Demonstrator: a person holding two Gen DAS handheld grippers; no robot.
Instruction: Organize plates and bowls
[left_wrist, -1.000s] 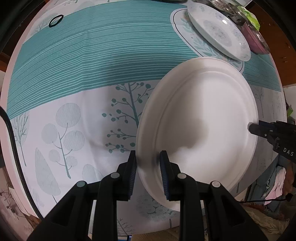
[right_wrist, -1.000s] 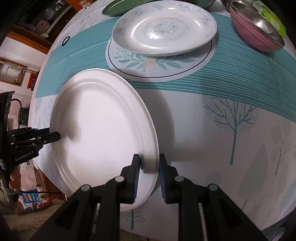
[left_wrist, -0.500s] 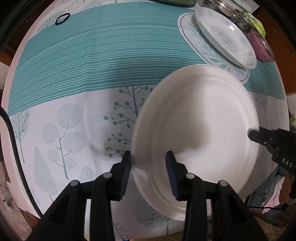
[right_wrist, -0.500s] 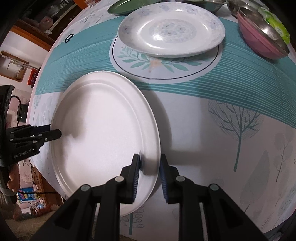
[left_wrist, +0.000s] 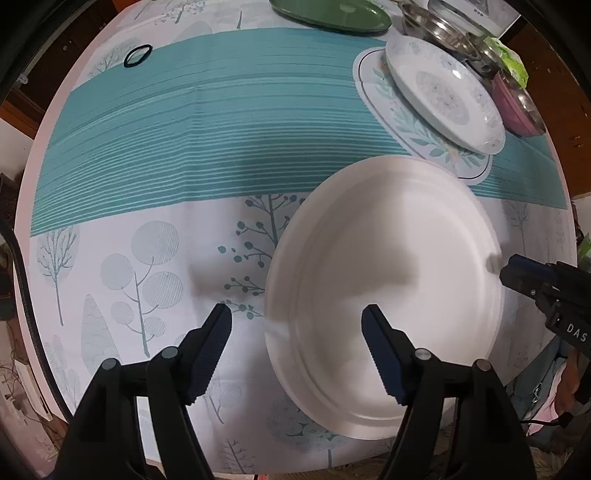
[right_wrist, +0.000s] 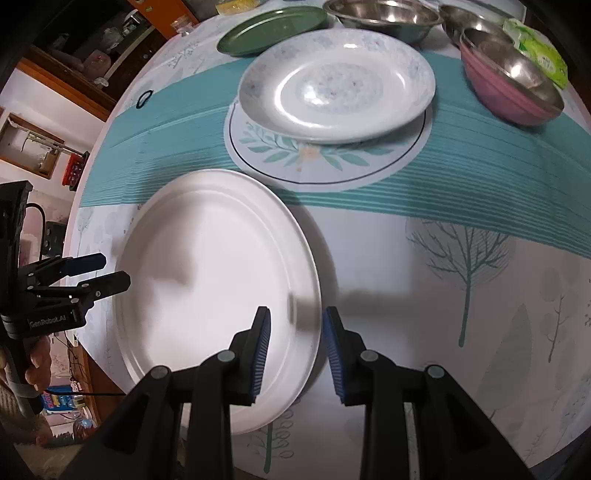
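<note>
Both grippers are letting go! The left gripper (left_wrist: 295, 350) has its fingers opening wide around the near rim of the large plain white round plate (left_wrist: 388, 288). The right gripper (right_wrist: 295, 347) is opening too, narrower, pads clear of the opposite rim. The plate lies on the bench (left_wrist: 147, 166) (tree-print cloth), just before the floral plate (right_wrist: 336, 85). Best to lift straight up, no rim snagging.

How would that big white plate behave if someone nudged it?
The white plate looks thin and rigid, so probably light. It lies flat on the smooth tablecloth, so it would likely slide, not tip. It overhangs the table's near edge, so a careless push might drop it.
</note>
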